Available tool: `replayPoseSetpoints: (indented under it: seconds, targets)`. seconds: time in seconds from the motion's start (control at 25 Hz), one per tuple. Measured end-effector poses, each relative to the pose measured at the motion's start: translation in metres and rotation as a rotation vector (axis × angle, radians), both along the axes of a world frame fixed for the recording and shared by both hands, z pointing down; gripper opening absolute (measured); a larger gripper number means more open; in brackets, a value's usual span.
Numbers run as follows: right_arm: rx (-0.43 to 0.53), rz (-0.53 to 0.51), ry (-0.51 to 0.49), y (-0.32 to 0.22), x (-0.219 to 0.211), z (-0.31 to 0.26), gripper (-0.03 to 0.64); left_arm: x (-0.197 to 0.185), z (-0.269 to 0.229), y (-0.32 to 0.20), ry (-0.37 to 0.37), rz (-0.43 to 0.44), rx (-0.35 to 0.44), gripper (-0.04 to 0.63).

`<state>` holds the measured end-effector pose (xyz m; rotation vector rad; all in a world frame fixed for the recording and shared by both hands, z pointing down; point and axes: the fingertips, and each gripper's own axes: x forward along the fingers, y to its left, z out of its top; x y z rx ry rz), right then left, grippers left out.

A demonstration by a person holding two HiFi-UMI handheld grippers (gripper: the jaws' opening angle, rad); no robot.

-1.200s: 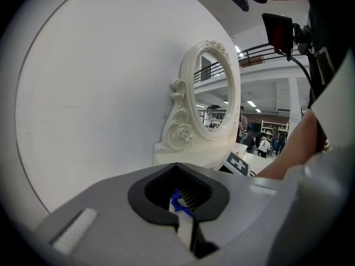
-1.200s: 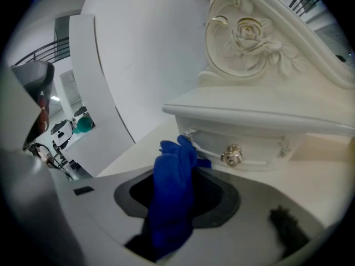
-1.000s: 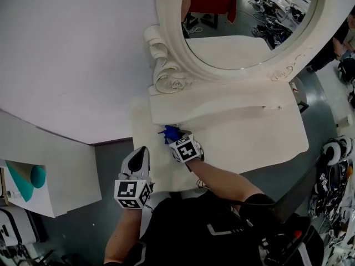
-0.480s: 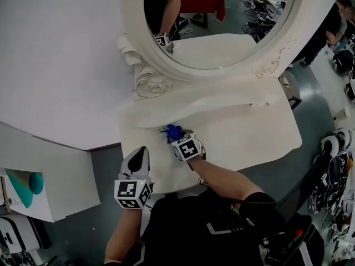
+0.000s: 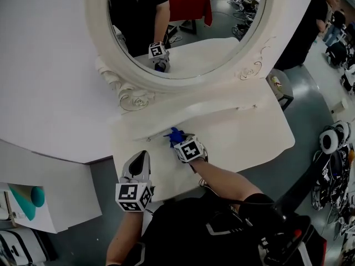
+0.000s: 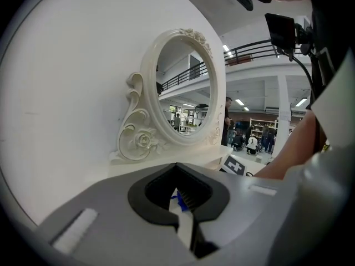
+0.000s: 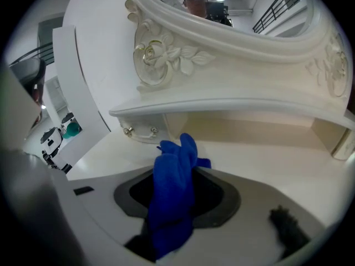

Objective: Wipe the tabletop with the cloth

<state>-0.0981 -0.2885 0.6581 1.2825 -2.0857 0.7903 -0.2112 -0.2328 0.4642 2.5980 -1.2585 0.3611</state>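
- White tabletop (image 5: 249,137) lies mid-frame, under a mirror (image 5: 247,65).
- Blue cloth (image 7: 175,193) is clamped in the right gripper (image 5: 180,141) at centre left, pressed down for wiping.
- Left gripper (image 5: 138,162), lower left, is held closed and empty, clear of the surface.

The cloth (image 7: 175,187) is looking like soft, fleecy blue fabric, matt; the tabletop (image 5: 244,137) is showing smooth cream paint with a faint sheen; the frame (image 5: 128,96) is looking carved, matt cream; the glass (image 5: 213,46) is reflecting glossily; the left gripper (image 6: 183,204) and right gripper (image 5: 179,141) are showing grey matt plastic shells; the floor (image 5: 310,98) is gleaming grey.
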Motion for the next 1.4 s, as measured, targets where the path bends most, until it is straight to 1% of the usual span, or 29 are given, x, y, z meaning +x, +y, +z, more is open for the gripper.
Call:
replayPoseSetpoints:
  seconds: [0.28, 0.52, 0.8, 1.08, 1.4]
  targets:
    - [-0.002, 0.038, 0.002, -0.001, 0.049, 0.001, 0.163, 0.042, -0.004, -0.005, -0.002, 0.039, 0.009, 0.006]
    - [-0.002, 0.079, -0.002, 0.001, 0.092, 0.000, 0.164, 0.081, -0.003, -0.006, -0.009, 0.068, -0.007, 0.006]
    - [0.004, 0.112, -0.002, 0.004, 0.142, -0.002, 0.164, 0.124, -0.005, -0.007, -0.012, 0.100, -0.008, 0.006]
    - [0.011, 0.148, 0.000, 0.010, 0.196, 0.000, 0.164, 0.167, 0.000, -0.001, -0.014, 0.113, -0.022, 0.006]
    - [0.017, 0.167, -0.002, 0.016, 0.243, 0.002, 0.164, 0.210, 0.002, 0.006, -0.019, 0.128, -0.029, 0.006]
